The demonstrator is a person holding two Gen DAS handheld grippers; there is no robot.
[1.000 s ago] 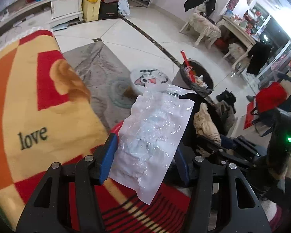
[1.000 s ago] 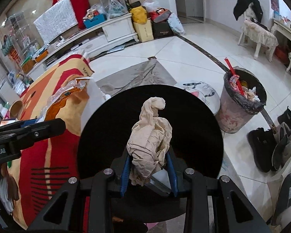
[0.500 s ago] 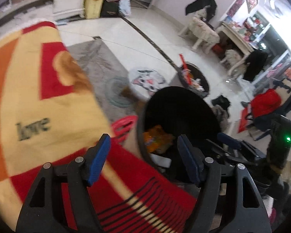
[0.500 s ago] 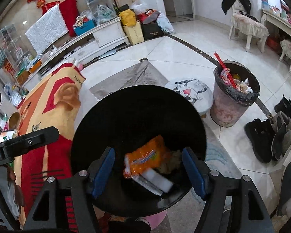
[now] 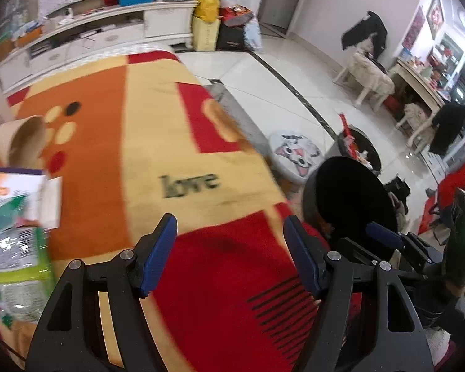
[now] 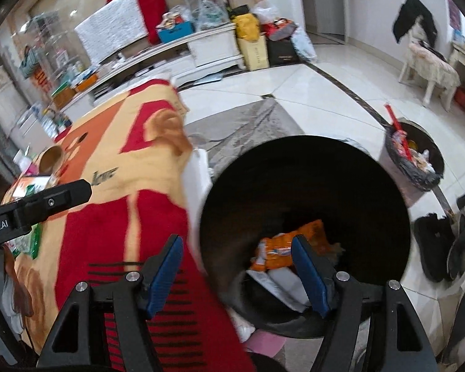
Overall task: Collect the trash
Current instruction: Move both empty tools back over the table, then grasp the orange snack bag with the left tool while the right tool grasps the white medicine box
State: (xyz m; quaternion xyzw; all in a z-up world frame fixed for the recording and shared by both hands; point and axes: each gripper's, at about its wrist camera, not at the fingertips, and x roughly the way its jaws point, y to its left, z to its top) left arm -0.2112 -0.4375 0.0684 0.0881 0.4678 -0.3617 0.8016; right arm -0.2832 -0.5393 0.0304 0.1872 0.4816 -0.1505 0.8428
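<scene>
Both loads are gone from a second ago: the clear plastic wrapper has left the left hand-held gripper (image 5: 229, 254) and the crumpled tan wad has left the right hand-held gripper (image 6: 237, 271), and both are now standing wide with nothing between their blue pads. The left one is swinging away from the bin and pointing over the blanket-covered counter (image 5: 145, 155), which reads as a hunt for the next piece. Close on its left side, more rubbish is waiting: a crinkled clear packet with a green edge (image 5: 14, 263), and just behind it an opened white carton (image 5: 31, 192). Farther along the blanket a paper cup (image 5: 18, 145) is lying tipped on its side. The right hand-held gripper is hovering right at the rim of the black bin (image 6: 307, 155), which is sitting beside the counter's edge so drops are short. Down inside, an orange snack wrapper (image 6: 288, 245) is lying on top of a white packet (image 6: 282, 279), so the collected trash is staying put there. Beyond it on the tiled floor, a second bin lined with a black bag (image 6: 414, 158) is already looking full, which probably explains why the near one is being used.
</scene>
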